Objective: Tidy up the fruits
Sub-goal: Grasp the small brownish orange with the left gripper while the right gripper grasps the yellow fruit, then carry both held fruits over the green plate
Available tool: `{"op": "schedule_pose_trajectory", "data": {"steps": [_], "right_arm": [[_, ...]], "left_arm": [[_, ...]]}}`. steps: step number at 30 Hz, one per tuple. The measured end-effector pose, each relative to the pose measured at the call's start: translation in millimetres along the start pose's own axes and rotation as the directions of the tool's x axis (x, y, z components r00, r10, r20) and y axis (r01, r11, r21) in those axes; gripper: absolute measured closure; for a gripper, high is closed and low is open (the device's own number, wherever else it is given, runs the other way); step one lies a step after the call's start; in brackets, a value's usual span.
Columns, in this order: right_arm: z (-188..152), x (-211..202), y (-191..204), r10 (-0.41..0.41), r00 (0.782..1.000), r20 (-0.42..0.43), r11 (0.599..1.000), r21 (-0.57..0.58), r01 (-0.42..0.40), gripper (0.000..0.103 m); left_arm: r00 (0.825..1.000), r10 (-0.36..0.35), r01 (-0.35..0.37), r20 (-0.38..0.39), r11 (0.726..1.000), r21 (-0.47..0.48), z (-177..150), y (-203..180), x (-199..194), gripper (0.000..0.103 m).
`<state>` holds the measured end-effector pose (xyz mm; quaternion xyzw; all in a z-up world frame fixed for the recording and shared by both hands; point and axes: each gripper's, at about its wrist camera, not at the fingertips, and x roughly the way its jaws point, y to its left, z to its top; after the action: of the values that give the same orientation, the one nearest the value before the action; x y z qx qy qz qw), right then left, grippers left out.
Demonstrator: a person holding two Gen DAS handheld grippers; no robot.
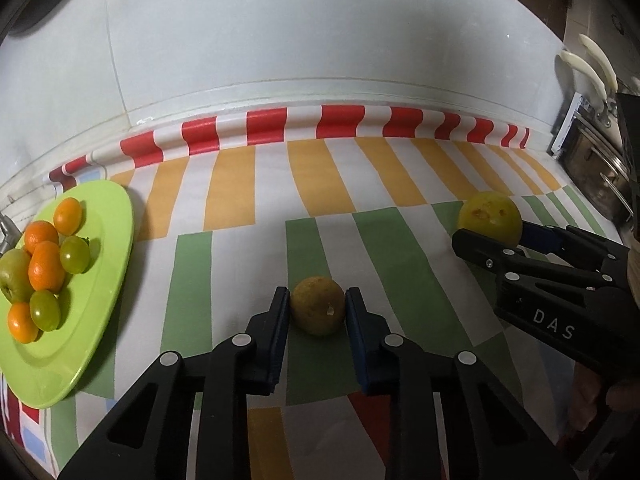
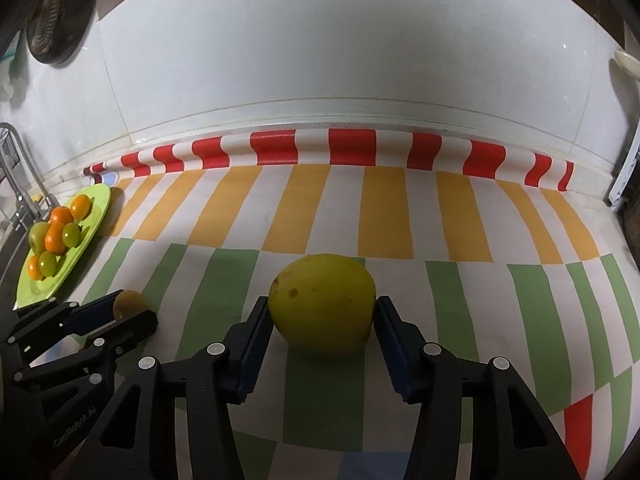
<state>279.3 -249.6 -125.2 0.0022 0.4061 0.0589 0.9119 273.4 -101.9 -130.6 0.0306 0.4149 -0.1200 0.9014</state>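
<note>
Pinching together, the left gripper is squeezing the small brownish citrus while the right gripper is clamping the large yellow fruit; both should be lifting gently.

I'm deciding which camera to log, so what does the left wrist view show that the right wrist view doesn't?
Only the left wrist view shows the cream-handled utensils and metal pots at far right. Only the right wrist view shows the dark round pan hanging upper left and the steel faucet. Both show the lime-green plate of small fruits, the left gripper around the small brownish-yellow fruit, and the right gripper around the large yellow fruit.
</note>
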Motion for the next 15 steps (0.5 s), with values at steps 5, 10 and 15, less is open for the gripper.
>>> {"op": "schedule_pose_trajectory", "data": {"steps": [5, 10, 15], "right_arm": [[-1.9, -5.8, 5.9, 0.006, 1.0, 0.025, 1.0, -0.009, -0.006, 0.051], [-3.6, -24.5, 8.7, 0.015, 0.999, 0.05, 1.0, -0.007, -0.015, 0.051], [-6.1, -48.1, 18.9, 0.026, 0.997, 0.076, 1.0, -0.007, -0.025, 0.051]], "left_arm": [[1.0, -0.011, 0.011, 0.021, 1.0, 0.01, 1.7, -1.4, -10.2, 0.075], [0.999, -0.026, 0.025, 0.045, 0.999, 0.02, 1.2, -2.6, -26.5, 0.075], [0.997, -0.039, 0.038, 0.069, 0.999, 0.015, -3.1, -0.8, -49.2, 0.075]]}}
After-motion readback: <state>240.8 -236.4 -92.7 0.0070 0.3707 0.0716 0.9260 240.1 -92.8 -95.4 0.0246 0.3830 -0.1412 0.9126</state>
